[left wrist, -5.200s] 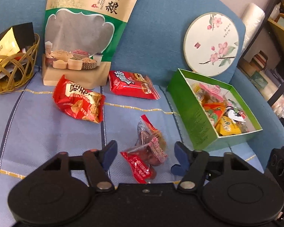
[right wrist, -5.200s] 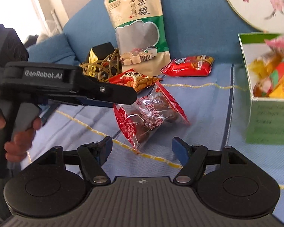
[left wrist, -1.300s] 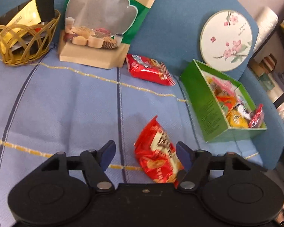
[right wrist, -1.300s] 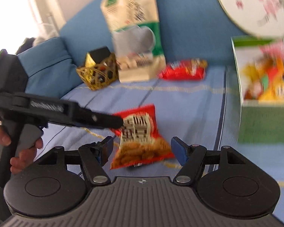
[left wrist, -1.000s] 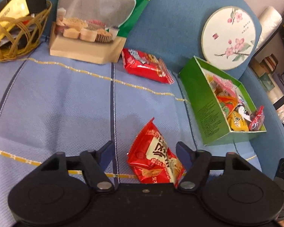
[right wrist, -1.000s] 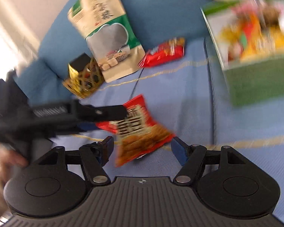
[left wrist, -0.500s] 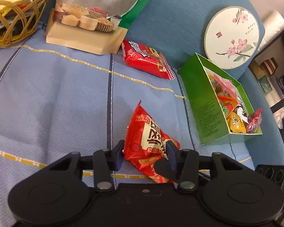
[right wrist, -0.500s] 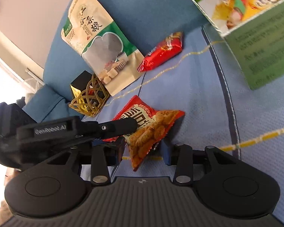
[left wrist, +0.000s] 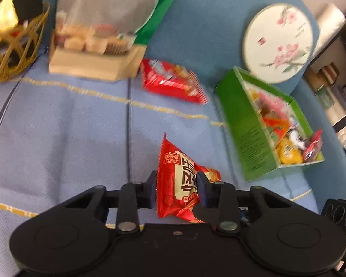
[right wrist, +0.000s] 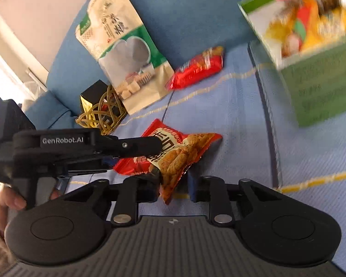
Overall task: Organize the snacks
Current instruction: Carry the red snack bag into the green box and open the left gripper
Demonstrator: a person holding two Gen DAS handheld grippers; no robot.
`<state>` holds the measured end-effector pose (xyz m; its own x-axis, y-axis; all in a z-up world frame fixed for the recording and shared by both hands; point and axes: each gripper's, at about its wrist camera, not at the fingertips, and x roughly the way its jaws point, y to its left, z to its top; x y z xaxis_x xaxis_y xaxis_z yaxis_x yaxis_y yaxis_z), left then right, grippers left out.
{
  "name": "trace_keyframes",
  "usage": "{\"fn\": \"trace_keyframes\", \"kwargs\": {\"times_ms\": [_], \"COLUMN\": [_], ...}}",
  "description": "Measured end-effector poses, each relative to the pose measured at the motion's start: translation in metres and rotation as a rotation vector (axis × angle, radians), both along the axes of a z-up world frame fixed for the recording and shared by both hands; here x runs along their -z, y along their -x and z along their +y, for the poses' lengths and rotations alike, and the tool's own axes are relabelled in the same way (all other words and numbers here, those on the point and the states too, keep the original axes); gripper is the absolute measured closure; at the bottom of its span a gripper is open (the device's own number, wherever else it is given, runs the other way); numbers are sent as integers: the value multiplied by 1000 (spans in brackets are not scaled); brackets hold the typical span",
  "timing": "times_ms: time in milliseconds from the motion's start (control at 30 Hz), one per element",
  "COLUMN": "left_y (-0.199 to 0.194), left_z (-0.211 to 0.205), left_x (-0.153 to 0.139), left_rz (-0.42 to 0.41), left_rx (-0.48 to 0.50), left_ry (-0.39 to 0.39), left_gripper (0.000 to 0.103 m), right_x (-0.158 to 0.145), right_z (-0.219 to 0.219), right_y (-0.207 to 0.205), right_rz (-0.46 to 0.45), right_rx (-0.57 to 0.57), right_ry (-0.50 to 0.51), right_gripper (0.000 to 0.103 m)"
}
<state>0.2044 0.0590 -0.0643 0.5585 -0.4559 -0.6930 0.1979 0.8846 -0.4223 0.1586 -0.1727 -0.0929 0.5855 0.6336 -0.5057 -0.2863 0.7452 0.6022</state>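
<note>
Item: red packet (left wrist: 181,180), lifted just off the blue cloth (left wrist: 69,127).

My left gripper (left wrist: 176,185): narrowed onto the packet's middle, holding it.

My right gripper (right wrist: 174,184): narrowed onto its lower corner, also holding.

Key relation: the green box (left wrist: 249,136) lies forward and to the right of the left gripper, its open top heaped with snacks. Packet's long axis points ahead, away from me. I judge the right gripper the nearer carrier.

Remaining: a second red packet (left wrist: 170,80) further back.
</note>
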Motion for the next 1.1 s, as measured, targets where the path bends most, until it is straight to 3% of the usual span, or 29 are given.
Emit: {"fn": "trace_keyframes", "kwargs": {"times_ms": [167, 233, 600, 867, 933, 967, 1000, 1067, 1100], "left_y": [4, 1, -39, -63, -69, -71, -72, -72, -71], "left_z": [-24, -38, -155, -231, -241, -242, -242, -234, -227], "left_x": [-38, -52, -89, -84, -78, -75, -72, -68, -66], "left_rz": [-113, -157, -253, -290, -289, -288, -290, -293, -289], "left_rx": [49, 85, 261, 348, 343, 327, 301, 265, 258], "left_ry": [39, 44, 40, 2, -6, -19, -36, -43, -43], "left_gripper": [75, 74, 74, 71, 67, 50, 25, 8, 9], "right_x": [-42, -53, -72, -71, -66, -62, -56, -48, -47], "right_z": [-16, -27, -112, -159, -163, -164, -164, -165, -165], "right_y": [12, 13, -3, -16, -24, -27, -32, -39, -39], "right_rz": [-230, -281, -366, -379, -376, -376, -369, -331, -322], "right_rx": [40, 74, 331, 498, 529, 548, 574, 606, 599], "right_ry": [118, 131, 147, 216, 251, 284, 327, 364, 358], "right_gripper": [63, 63, 63, 63, 63, 61, 59, 54, 54]}}
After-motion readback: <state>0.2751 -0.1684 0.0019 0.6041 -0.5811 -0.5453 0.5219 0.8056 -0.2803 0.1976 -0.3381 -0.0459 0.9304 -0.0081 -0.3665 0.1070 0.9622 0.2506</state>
